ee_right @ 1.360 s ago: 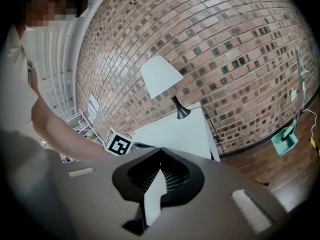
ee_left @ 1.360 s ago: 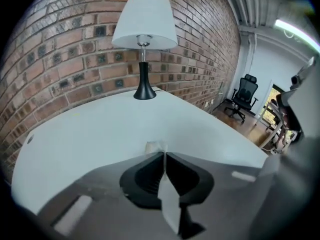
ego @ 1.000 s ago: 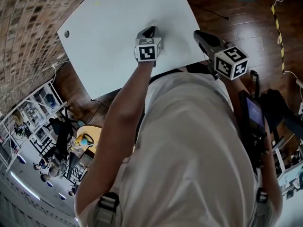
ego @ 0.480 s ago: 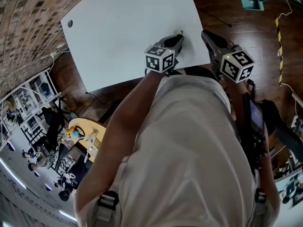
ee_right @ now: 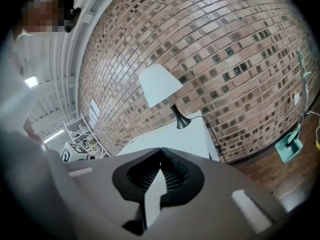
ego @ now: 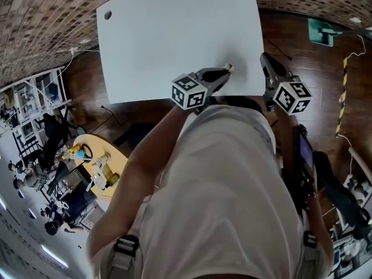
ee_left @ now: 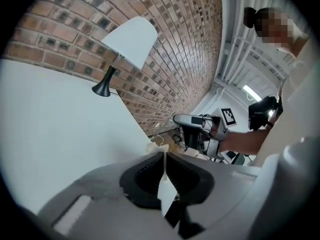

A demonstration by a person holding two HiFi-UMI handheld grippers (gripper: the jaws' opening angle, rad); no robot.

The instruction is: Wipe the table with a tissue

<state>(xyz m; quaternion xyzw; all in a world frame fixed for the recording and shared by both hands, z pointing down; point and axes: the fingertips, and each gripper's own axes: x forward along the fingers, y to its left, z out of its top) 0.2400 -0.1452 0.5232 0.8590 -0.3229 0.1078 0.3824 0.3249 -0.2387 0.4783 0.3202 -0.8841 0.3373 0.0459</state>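
Observation:
The white table [ego: 174, 34] fills the top of the head view. My left gripper [ego: 226, 68] hangs over its near right edge, shut on a small crumpled scrap of white tissue [ego: 229, 67]. In the left gripper view the tissue [ee_left: 156, 145] sticks out from between the closed black pads, just above the table [ee_left: 50, 124]. My right gripper [ego: 264, 57] stays off the table's right corner with its jaws shut and nothing between them. In its own view the right gripper [ee_right: 161, 150] points towards the table [ee_right: 170, 141] and the wall.
A white-shaded lamp [ee_left: 129, 38] on a black base stands at the table's far edge by the brick wall. The tabletop has a small round hole [ego: 107, 15] at its far left. A teal dustpan [ego: 321, 31] lies on the wooden floor to the right. A yellow round table [ego: 96, 156] stands near left.
My left gripper has slid with the tissue from the table's near middle rightwards to the near right edge, lifting and turning. The right gripper has hardly moved.

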